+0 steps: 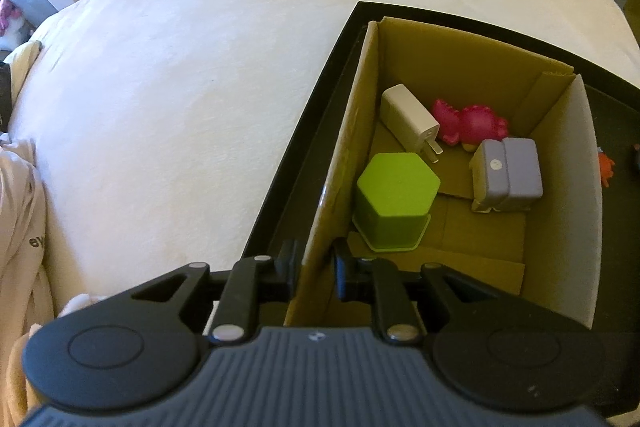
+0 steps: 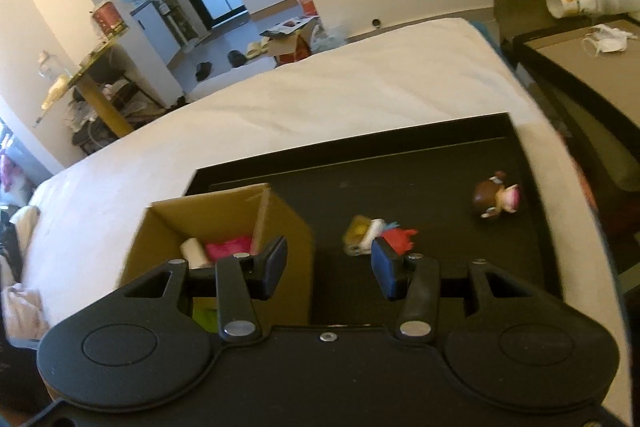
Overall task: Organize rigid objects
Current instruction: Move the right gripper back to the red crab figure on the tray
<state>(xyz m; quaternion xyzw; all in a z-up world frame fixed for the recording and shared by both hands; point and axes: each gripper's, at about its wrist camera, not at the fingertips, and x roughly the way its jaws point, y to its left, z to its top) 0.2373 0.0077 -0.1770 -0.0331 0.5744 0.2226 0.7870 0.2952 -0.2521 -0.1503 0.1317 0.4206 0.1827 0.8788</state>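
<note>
The left gripper [image 1: 314, 269] straddles the near-left wall of the cardboard box [image 1: 344, 155], 1 finger outside and 1 inside, close against the cardboard; I cannot tell whether they pinch it. Ahead of it inside the box sit a green hexagonal block [image 1: 394, 201], a white charger [image 1: 408, 121], a pink toy [image 1: 472, 123] and a grey block [image 1: 510, 171].

The right gripper [image 2: 330, 267] hangs released, nothing between its fingers. Just beyond its right finger on the black tray [image 2: 440, 163] lie a yellow-and-white toy [image 2: 362, 235] and a red toy [image 2: 400, 237], touching; a brown figure [image 2: 496, 197] stands farther off to the right. The box is at its left.
</note>
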